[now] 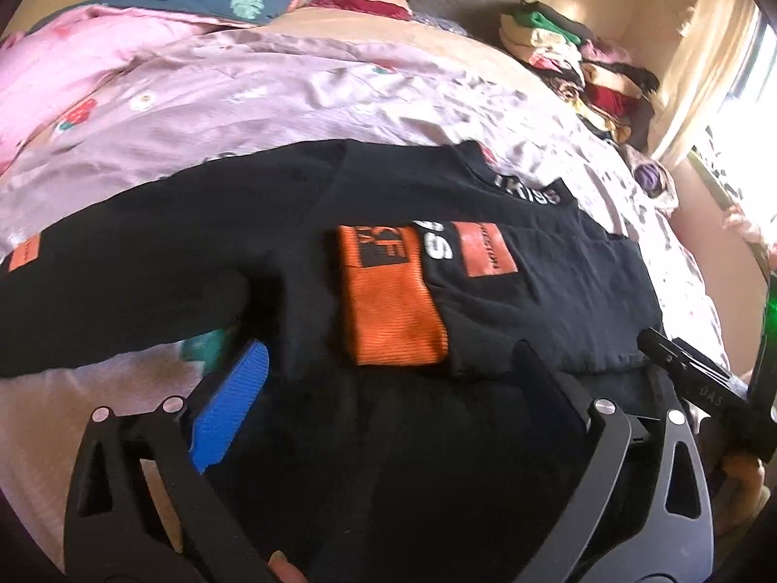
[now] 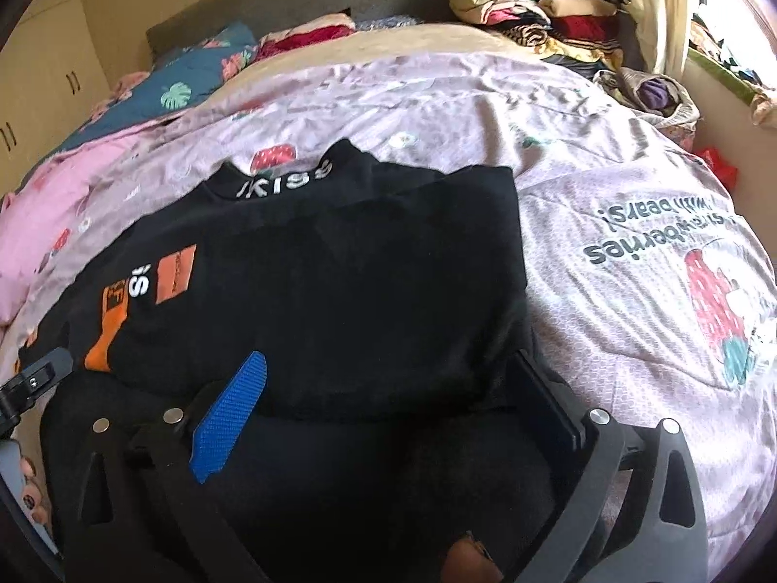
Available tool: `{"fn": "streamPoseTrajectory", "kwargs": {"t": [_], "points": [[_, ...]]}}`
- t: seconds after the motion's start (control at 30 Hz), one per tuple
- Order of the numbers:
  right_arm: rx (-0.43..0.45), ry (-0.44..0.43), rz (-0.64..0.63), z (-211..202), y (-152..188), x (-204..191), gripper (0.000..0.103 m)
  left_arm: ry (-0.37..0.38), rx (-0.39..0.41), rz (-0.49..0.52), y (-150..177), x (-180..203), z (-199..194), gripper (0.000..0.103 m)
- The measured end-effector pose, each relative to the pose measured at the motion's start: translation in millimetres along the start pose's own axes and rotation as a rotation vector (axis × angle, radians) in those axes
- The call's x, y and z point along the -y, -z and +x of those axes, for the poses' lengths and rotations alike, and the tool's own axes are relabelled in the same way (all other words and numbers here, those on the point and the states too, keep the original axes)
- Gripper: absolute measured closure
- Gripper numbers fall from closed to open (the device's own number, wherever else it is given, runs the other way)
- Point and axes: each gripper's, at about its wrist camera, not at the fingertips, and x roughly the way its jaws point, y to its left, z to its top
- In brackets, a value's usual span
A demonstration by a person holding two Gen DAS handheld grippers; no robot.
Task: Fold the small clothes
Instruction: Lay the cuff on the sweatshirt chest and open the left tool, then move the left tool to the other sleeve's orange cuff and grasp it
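A black top with orange patches and white lettering [image 1: 510, 291] lies spread on the pink bedspread [image 1: 291, 97]; it also shows in the right wrist view [image 2: 349, 282]. One sleeve [image 1: 97, 301] stretches out to the left; an orange-cuffed sleeve [image 1: 388, 301] is folded over the chest. My left gripper [image 1: 388, 369] is open, its fingers wide apart over the garment's near hem. My right gripper [image 2: 393, 379] is open too, over the hem at the garment's right side. Its body shows at the right of the left wrist view [image 1: 704, 388].
A pile of folded clothes [image 2: 544, 14] stands at the far right of the bed. A blue leaf-print pillow [image 2: 184, 82] and pink bedding [image 1: 87, 48] lie at the far left. A window [image 2: 728, 24] is on the right.
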Motion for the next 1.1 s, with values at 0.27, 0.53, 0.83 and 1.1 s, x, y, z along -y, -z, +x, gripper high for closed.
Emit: {"fn": "streamPoseTrajectory", "kwargs": {"t": [0.27,0.53,0.83,1.1], "points": [[0.068,-0.038,-0.040,-17.5,3.6,-22.1,0.004,-0.008,0.014,-0.029,2.1,-15.0,-14.4,0.009],[0.104,-0.070,-0.110,-33.2,7.5,-57.9,0.004,-0.011,0.033,-0.059,4.1,-31.5,-28.6,0.009],[0.107,-0.089,-0.159,-40.7,16.5,-86.4,0.004,-0.017,0.050,-0.098,6.5,-53.9,-41.9,0.009],[0.104,-0.110,-0.204,-42.5,22.2,-112.4,0.004,-0.029,0.071,-0.167,8.3,-83.5,-51.6,0.009]]}}
